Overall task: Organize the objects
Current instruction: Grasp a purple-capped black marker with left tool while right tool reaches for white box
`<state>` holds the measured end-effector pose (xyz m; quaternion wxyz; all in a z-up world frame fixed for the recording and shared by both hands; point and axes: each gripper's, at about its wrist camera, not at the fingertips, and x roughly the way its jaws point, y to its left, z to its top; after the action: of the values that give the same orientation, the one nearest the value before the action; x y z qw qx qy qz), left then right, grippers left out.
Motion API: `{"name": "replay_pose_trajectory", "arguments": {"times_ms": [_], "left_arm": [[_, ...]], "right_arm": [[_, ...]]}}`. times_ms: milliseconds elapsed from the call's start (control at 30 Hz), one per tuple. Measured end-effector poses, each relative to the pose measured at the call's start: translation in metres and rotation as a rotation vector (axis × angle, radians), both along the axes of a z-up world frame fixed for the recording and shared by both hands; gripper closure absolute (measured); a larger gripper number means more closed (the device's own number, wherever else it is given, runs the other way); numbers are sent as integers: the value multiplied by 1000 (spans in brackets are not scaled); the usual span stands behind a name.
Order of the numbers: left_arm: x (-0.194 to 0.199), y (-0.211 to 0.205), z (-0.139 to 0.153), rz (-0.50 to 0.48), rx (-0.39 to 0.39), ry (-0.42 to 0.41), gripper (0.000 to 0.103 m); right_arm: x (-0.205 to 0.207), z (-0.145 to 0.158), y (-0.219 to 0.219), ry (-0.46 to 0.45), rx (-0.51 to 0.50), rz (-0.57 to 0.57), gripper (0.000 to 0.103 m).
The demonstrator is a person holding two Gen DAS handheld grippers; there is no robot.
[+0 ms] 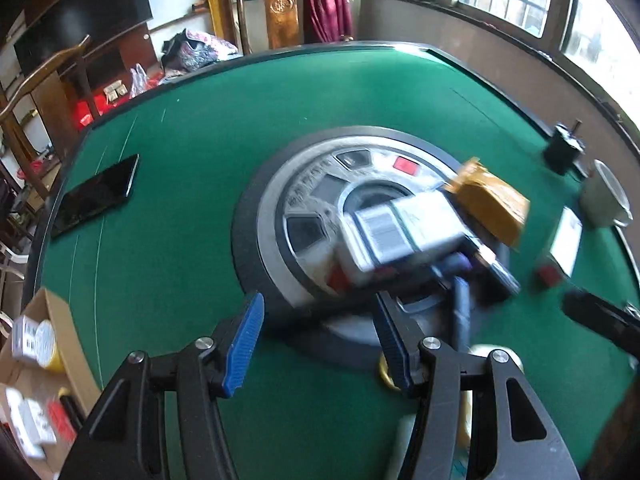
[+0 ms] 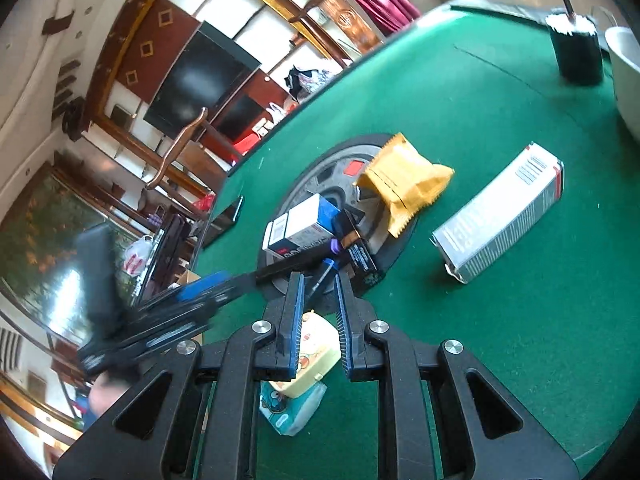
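A pile of objects sits on the round centre disc [image 1: 304, 184] of the green table [image 1: 192, 128]: a white and blue box [image 1: 400, 232], a yellow snack packet [image 1: 492, 200], dark small boxes and a blue pen [image 1: 460, 308]. My left gripper [image 1: 320, 340] is open and empty, just short of the pile. In the right wrist view the same box [image 2: 304, 224], packet [image 2: 404, 180] and pen [image 2: 320, 280] lie ahead. My right gripper [image 2: 318, 300] is open and empty above a pale yellow case [image 2: 312, 356]. The blurred left gripper [image 2: 192, 300] shows at the left.
A grey and white carton [image 2: 500, 216] lies on the felt at the right. A black cup [image 2: 576, 52] and a white mug [image 2: 628, 80] stand at the far right. A black phone [image 1: 96, 196] lies at the left. A cardboard box [image 1: 36, 380] of items sits off the table's left edge.
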<state>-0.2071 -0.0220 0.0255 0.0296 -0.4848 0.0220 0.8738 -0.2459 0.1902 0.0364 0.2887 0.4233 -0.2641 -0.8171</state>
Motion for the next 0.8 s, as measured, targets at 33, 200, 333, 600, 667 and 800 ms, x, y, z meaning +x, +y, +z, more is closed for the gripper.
{"name": "replay_pose_trajectory", "arguments": {"times_ms": [33, 200, 333, 600, 667, 800], "left_arm": [[-5, -2, -3, -1, 5, -6, 46], [-6, 4, -4, -56, 30, -5, 46], [-6, 19, -6, -141, 14, -60, 46], [-3, 39, -14, -182, -42, -100, 65], [-2, 40, -14, -167, -9, -101, 84], [9, 45, -15, -94, -35, -89, 90]], "right_arm": [[-1, 0, -1, -3, -2, 7, 88], [-6, -4, -7, -9, -1, 27, 88], [-8, -8, -7, -19, -10, 29, 88], [-9, -11, -3, -20, -23, 7, 88], [-9, -10, -1, -14, -18, -10, 88], [-8, -3, 17, 9, -5, -90, 88]]}}
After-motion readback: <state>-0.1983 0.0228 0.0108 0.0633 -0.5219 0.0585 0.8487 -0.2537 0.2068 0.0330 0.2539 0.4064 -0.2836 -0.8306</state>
